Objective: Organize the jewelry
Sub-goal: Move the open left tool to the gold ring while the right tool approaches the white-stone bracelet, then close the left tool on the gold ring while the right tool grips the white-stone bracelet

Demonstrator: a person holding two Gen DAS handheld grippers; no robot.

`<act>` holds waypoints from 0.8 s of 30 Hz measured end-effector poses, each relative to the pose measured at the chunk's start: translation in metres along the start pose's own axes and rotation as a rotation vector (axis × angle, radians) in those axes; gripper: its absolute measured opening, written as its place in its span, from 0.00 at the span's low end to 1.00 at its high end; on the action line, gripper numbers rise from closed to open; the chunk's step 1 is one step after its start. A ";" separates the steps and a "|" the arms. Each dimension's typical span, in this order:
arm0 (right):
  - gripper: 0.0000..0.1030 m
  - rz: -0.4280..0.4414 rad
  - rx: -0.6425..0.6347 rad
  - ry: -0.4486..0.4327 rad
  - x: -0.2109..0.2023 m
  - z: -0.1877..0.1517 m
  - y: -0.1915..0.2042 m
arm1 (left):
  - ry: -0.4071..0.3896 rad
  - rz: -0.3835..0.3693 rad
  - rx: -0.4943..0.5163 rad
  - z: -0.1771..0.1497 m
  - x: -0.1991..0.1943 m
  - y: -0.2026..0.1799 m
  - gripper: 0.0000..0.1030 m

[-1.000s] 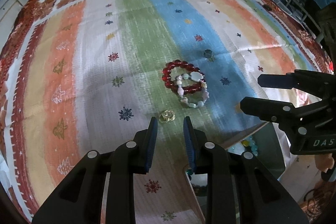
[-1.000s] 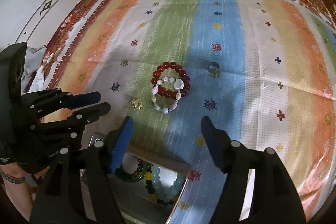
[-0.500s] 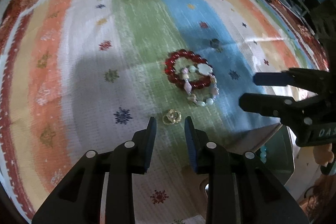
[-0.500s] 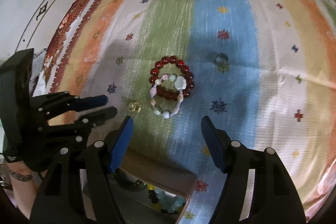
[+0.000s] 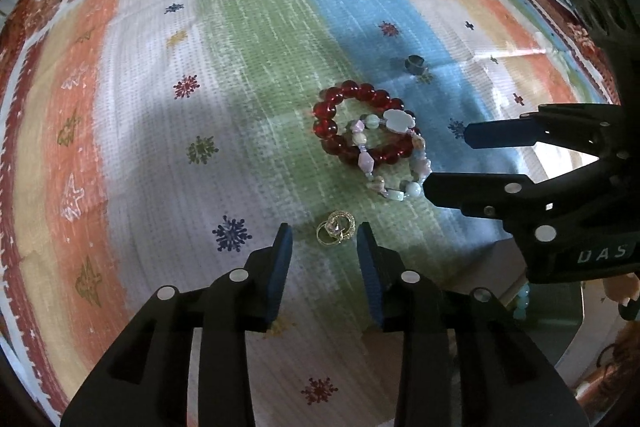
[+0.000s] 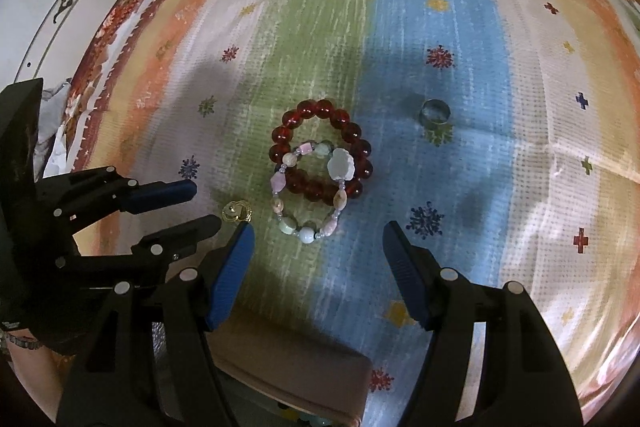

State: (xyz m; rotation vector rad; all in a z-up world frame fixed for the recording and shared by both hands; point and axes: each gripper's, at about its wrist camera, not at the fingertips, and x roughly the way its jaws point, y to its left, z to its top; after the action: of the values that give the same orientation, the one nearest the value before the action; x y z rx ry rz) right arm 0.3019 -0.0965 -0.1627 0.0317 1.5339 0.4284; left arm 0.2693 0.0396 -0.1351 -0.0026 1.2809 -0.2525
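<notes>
Now over gold rings (image 5: 335, 228), lower centre of left wrist frame, loose on striped cloth (image 5: 248, 75) covering tabletop. Small, hard, light, likely slippery: best pinched across outer edges, low against cloth. Left tongs (image 5: 324, 239) pointing steeply down, just been widening, rings between the tips, unpinched. Right tongs (image 6: 318, 247) wide apart, empty, pointing steeply down near pale stone bracelet (image 6: 310, 193) overlapping red bead bracelet (image 6: 320, 151), centre of right wrist frame. Stretchy, knobbly bracelets: easy grab across strand. Silver ring (image 6: 434, 115) lying apart, right of centre.
</notes>
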 end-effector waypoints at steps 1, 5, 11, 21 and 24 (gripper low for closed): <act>0.65 -0.004 -0.002 0.004 0.002 0.001 0.000 | 0.002 0.002 0.000 0.000 0.001 0.001 0.32; 0.65 -0.005 0.000 0.021 0.008 0.004 0.000 | 0.022 0.013 0.007 0.002 0.011 0.002 0.32; 0.50 -0.026 0.020 0.035 0.017 0.011 -0.005 | 0.049 0.034 0.026 0.003 0.023 0.000 0.32; 0.33 -0.043 0.028 0.057 0.030 0.011 -0.007 | 0.063 0.053 0.080 0.018 0.030 -0.014 0.27; 0.19 -0.042 0.035 0.053 0.029 0.010 -0.011 | 0.072 0.051 0.097 0.020 0.031 -0.017 0.16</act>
State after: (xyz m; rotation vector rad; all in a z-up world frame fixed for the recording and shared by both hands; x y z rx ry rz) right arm 0.3142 -0.0959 -0.1935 0.0152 1.5920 0.3714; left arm 0.2936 0.0142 -0.1561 0.1228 1.3369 -0.2731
